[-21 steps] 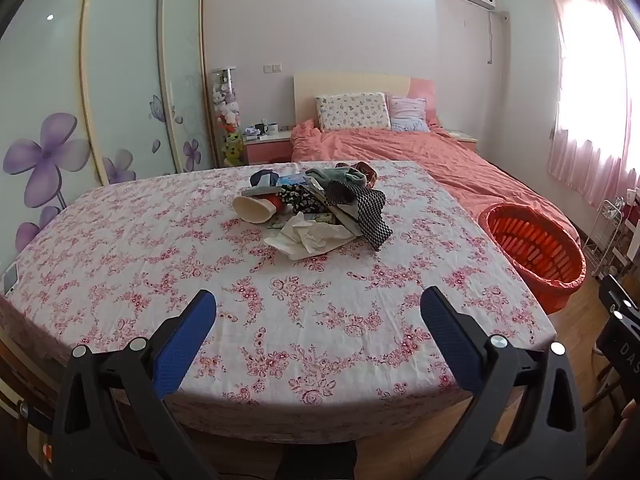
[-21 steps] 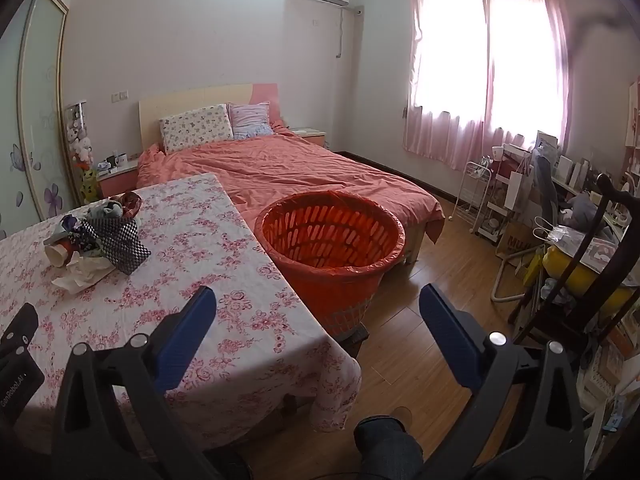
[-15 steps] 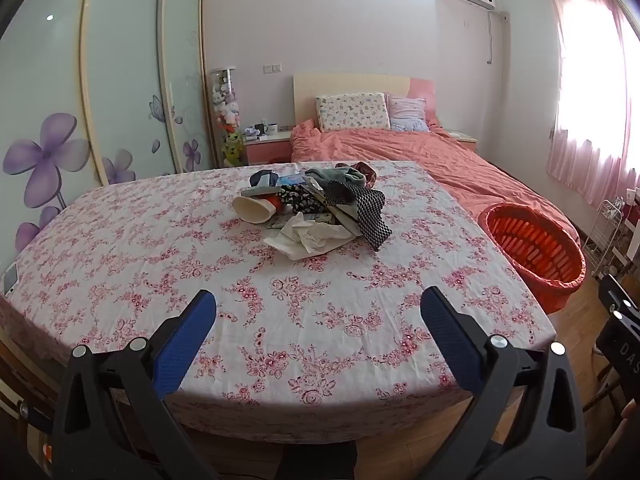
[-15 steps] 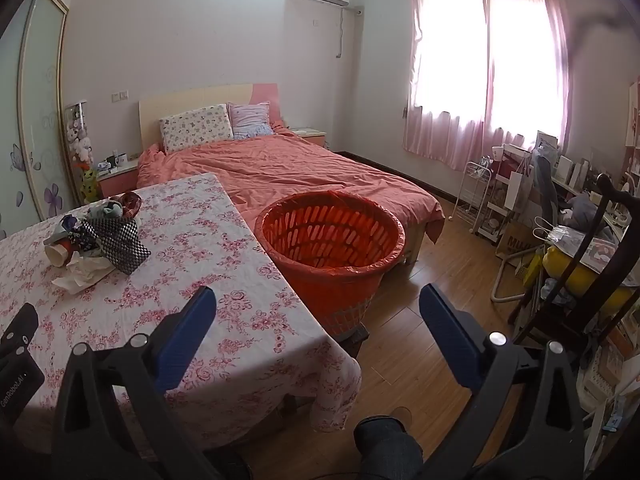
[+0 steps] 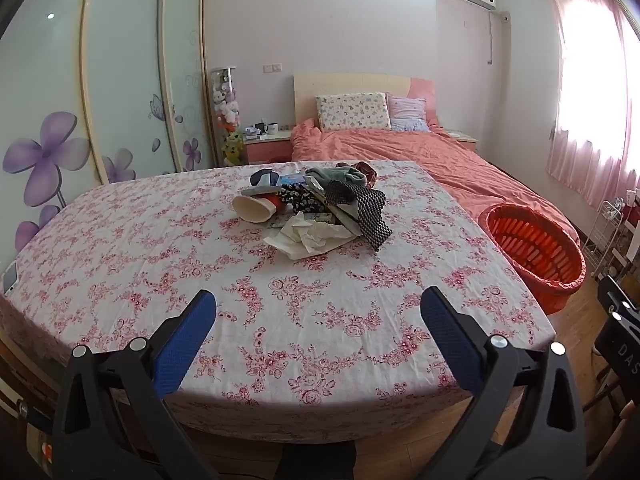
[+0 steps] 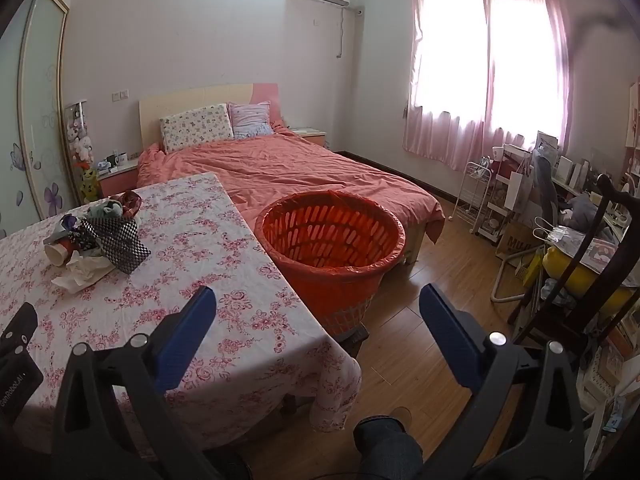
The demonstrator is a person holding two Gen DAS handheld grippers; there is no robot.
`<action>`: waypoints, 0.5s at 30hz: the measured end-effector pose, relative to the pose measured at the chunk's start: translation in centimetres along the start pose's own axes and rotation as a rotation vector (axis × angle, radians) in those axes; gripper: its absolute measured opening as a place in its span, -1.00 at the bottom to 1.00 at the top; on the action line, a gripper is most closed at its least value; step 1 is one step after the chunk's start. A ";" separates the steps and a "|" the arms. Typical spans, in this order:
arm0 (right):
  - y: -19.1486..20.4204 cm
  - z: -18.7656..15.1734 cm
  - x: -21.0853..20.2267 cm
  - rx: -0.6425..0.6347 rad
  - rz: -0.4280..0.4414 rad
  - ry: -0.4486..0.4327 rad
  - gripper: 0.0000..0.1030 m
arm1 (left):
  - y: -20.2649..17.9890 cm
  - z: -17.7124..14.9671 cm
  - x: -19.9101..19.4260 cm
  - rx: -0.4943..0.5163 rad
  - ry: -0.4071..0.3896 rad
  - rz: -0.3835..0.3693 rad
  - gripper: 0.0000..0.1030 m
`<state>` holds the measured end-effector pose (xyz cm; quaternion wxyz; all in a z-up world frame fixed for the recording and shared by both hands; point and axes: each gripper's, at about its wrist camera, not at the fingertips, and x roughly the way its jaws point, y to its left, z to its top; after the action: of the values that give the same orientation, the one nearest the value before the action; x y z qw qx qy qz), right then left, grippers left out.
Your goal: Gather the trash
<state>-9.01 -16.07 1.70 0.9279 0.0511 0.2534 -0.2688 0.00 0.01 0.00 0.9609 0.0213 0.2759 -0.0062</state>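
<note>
The left gripper (image 5: 318,334) hung over the near edge of the table (image 5: 120,248), its blue-padded jaws spread wide with nothing between them. The right gripper (image 6: 318,332) hung beyond the table's near right corner, over the wooden floor (image 6: 452,280), its jaws likewise spread wide and empty. The trash pile (image 5: 316,206) lay toward the far middle of the floral tablecloth, well apart from both grippers. At the pile's left a paper cup (image 5: 254,208) lay on its side, its long axis running left to right and its open mouth pointing left and a little toward the camera. Crumpled white paper (image 5: 310,236) spread out at the near side of the pile, touching the cloth. A black checkered fabric strip (image 5: 370,216) draped from the top of the heap down to the near right, its long axis slanting that way. Dark patterned pieces and a grey-green cloth sat farther back in the heap; what they were could not be told. The orange basket (image 6: 332,236) stood upright on the floor just beside the table's right edge, between the table and the bed (image 6: 288,168), its open mouth facing up and lined with an orange bag.
</note>
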 end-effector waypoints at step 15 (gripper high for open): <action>0.1 0.0 0.1 -0.002 0.000 0.001 0.93 | 0.0 0.0 0.0 -0.001 0.001 -0.001 0.96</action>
<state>-8.90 -16.06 1.69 0.9278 0.0501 0.2541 -0.2686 0.01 0.02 0.00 0.9608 0.0205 0.2765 -0.0067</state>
